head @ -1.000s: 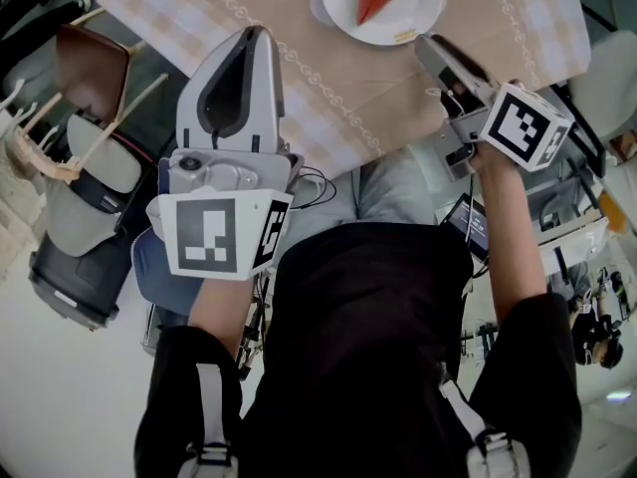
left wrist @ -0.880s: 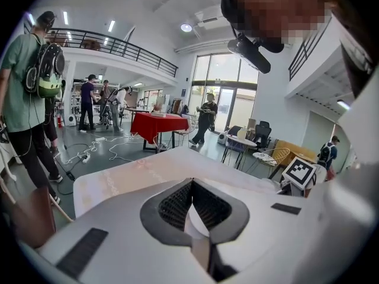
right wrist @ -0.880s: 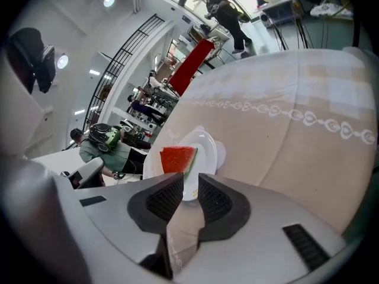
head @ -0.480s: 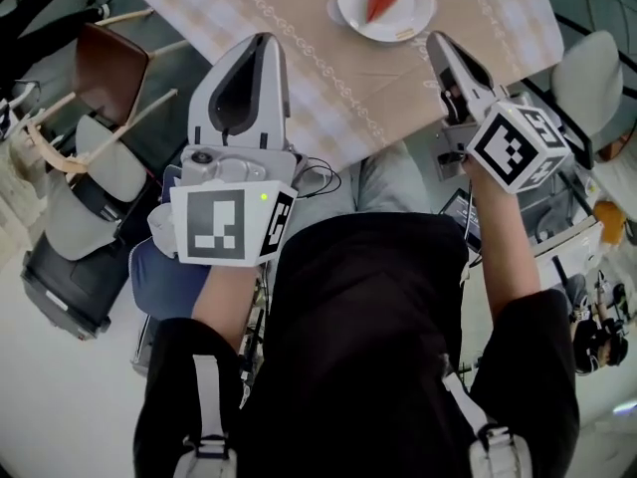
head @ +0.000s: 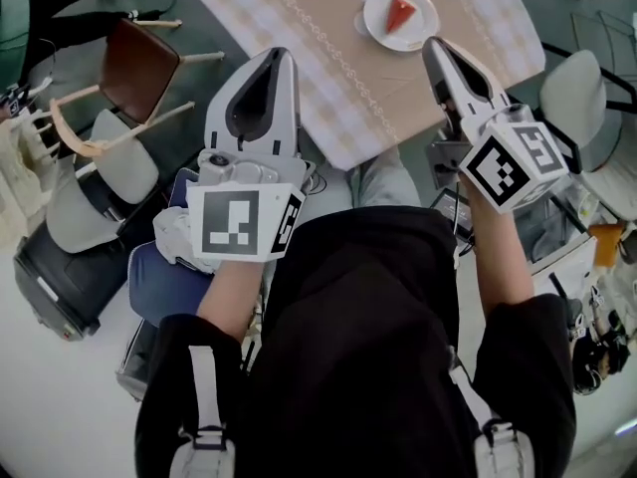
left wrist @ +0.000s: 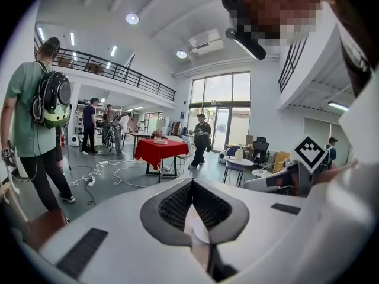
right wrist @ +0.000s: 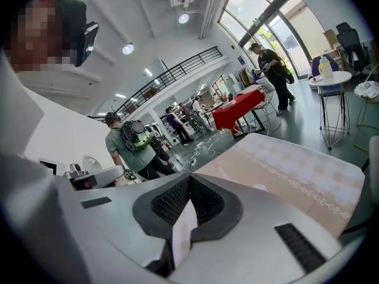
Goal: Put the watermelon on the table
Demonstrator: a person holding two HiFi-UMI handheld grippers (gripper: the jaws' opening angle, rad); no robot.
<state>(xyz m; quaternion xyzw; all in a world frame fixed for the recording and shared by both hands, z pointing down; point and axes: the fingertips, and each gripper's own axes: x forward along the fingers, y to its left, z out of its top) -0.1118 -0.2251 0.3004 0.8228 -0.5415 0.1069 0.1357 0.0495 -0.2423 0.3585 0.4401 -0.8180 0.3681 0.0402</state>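
A red watermelon slice (head: 399,12) lies on a white plate (head: 378,28) on the table with the beige checked cloth (head: 328,78). Both grippers hang in the air on the near side of the table, apart from the plate. My left gripper (head: 277,54) is over the table's near left edge, and its jaws (left wrist: 191,183) meet with nothing between them. My right gripper (head: 432,44) is just below and right of the plate, also shut and empty (right wrist: 189,177). The right gripper view shows the tablecloth (right wrist: 296,176) beyond the jaws.
A brown wooden chair (head: 139,68) and a grey chair (head: 100,182) stand left of the table, a pale chair (head: 582,88) to its right. Under me is a blue seat (head: 159,277). A person with a backpack (left wrist: 35,117) and a red-covered table (left wrist: 159,149) are farther off.
Both grippers have risen and the table and plate now look smaller and farther below. The right gripper has rolled and its marker cube faces more towards me.
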